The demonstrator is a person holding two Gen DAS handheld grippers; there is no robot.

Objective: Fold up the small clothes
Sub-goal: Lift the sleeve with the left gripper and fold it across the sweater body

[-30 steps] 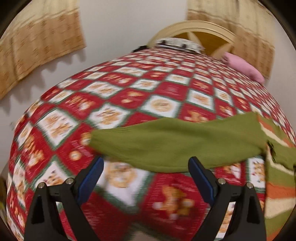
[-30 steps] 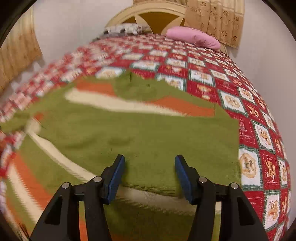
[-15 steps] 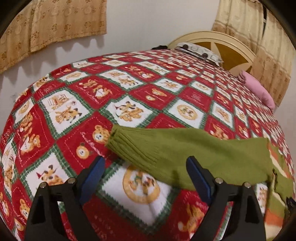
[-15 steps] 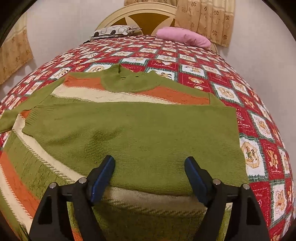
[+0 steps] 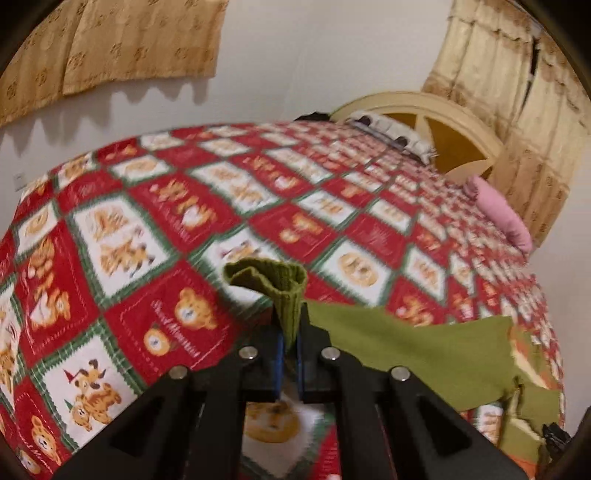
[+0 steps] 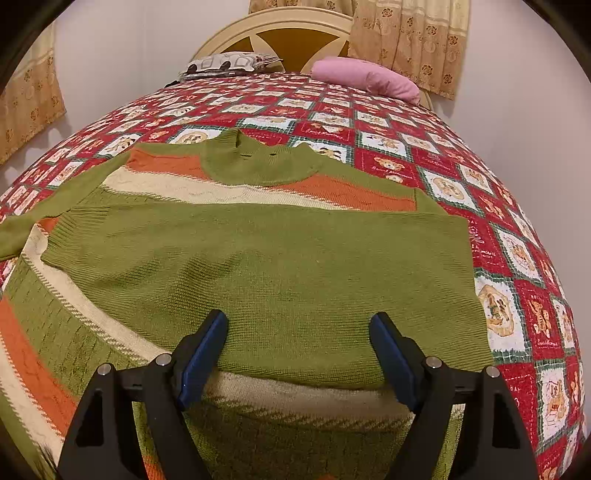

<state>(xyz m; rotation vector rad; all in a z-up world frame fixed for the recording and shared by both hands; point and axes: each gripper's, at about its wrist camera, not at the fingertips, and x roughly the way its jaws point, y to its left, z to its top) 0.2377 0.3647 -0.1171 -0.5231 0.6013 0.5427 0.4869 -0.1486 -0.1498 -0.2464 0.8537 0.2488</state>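
So the green sweater (image 6: 258,266) with the orange and cream stripes is lying flat on the bed (image 6: 406,122), on top of that red and white checked bear quilt (image 5: 155,229). Its right sleeve (image 6: 280,295) is folded across the chest, running sideways over the body.

Left gripper (image 5: 290,332) has its fingers pinched tight on the ribbed cuff (image 5: 273,280) of the other sleeve (image 5: 406,350), and the cuff is bunched up and sticking out above the blue pads. That sleeve trails off to the right toward the sweater body at the edge of the left wrist view. The view is a bit motion-blurred, so finer details on the quilt are mushy.

Right gripper (image 6: 297,336) sits with its fingers spread wide, holding nothing, right at the lower edge of the folded-over sleeve. Whether the tips actually touch the knit, can't tell.

At the far end of the bed there's a pink pillow (image 6: 364,79) and a grey patterned pillow (image 6: 225,62) against a cream headboard (image 6: 273,26), with tan curtains (image 6: 410,40) behind.
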